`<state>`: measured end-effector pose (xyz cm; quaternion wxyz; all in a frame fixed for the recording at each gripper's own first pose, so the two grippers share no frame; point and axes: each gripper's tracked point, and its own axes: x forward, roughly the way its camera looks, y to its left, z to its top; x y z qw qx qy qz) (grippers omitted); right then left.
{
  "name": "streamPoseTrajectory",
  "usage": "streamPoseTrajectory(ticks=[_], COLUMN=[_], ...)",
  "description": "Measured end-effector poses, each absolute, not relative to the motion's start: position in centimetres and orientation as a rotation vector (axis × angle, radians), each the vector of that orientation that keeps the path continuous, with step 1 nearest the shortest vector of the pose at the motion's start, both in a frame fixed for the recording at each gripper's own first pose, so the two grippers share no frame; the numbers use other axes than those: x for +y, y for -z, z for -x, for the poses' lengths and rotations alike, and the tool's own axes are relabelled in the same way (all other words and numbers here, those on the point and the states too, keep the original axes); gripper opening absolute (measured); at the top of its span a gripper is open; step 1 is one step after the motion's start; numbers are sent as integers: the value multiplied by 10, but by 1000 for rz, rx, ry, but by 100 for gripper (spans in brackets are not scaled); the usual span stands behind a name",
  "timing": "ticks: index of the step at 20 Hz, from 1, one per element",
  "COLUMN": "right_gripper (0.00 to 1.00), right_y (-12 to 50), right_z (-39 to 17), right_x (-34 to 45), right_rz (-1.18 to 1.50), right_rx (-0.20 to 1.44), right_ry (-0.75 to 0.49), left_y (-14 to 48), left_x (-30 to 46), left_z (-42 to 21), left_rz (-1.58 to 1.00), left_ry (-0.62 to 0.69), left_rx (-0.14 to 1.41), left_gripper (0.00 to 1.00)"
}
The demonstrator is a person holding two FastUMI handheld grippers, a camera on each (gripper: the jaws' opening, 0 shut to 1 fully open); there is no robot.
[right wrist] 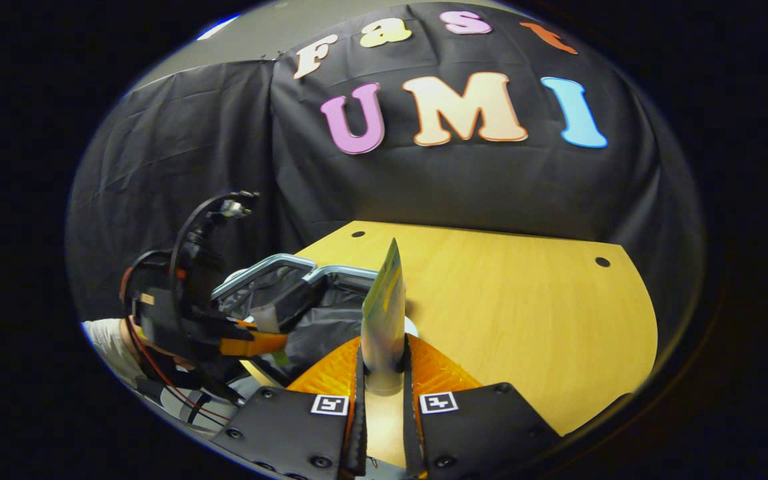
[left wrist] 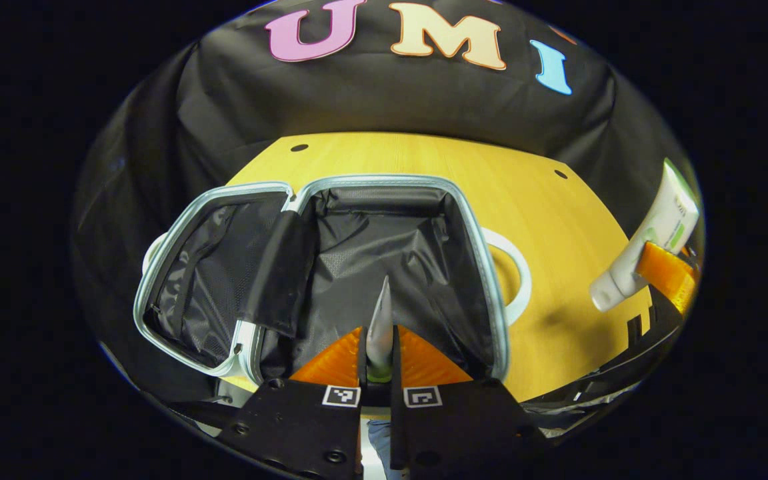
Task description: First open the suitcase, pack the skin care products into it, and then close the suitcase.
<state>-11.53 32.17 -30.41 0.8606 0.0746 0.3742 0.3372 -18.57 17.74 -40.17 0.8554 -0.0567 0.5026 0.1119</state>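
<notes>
Right now my left tool (left wrist: 379, 347) is clenched on a slim silver tube (left wrist: 380, 320), both fingers pressing its lower end, with the tube's flat crimped tip pointing up and away from me. Beyond it, in the left gripper view, the suitcase (left wrist: 331, 267) lies open on the wooden counter (left wrist: 557, 220): the deeper half with its black lining sits straight ahead of the tube, and the lid half with a mesh pocket folds out to the left, both edged in pale blue trim. A white ring-shaped handle (left wrist: 517, 273) sticks out from the case's right side and rests on the counter. The tube hangs above the near edge of the lined half; I cannot tell whether it touches the lining. At the far right of that view my right tool (left wrist: 664, 270) shows, grasping a white tube (left wrist: 654, 237) whose cap end points down toward the counter, well apart from the suitcase. In the right gripper view the same right tool (right wrist: 384, 363) is closed on that tube (right wrist: 384, 320), seen edge-on and upright between its fingers. To its left there, my left tool (right wrist: 251, 343) and the hand holding it hover at the open suitcase (right wrist: 304, 300), with a light sleeve (right wrist: 107, 337) behind it.
</notes>
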Motion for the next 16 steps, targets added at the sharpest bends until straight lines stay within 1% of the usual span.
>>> streamPoseTrajectory(ticks=[2, 4, 7, 8, 10, 11, 13, 14, 16], right_gripper=[24, 24, 24, 24, 24, 24, 24, 24, 24], right_y=[308, 312, 323, 328, 343, 355, 375, 383, 402], right_z=[124, 127, 131, 131, 136, 143, 151, 155, 161], right_x=[349, 370, 394, 402, 421, 426, 437, 440, 445], right_rz=[-156, -139, -130, -137, -139, -136, -123, -120, -112], right_rx=[814, 830, 850, 866, 923, 965, 1034, 1071, 1136], right_ry=[-754, -768, -758, -756, -745, -731, -697, -681, -643], left_y=[413, 417, 417, 414, 404, 396, 382, 377, 369], left_x=[184, 189, 193, 194, 198, 204, 217, 228, 251], left_z=[187, 185, 178, 174, 166, 162, 155, 152, 149], left_rz=[126, 138, 135, 136, 151, 154, 155, 150, 152], left_ry=[-217, -201, -133, -111, -74, -72, -59, -61, -75], left_rx=[1073, 1057, 1020, 1007, 970, 947, 908, 895, 869], left_gripper=[9, 9, 20, 29, 55, 73, 90, 93, 93])
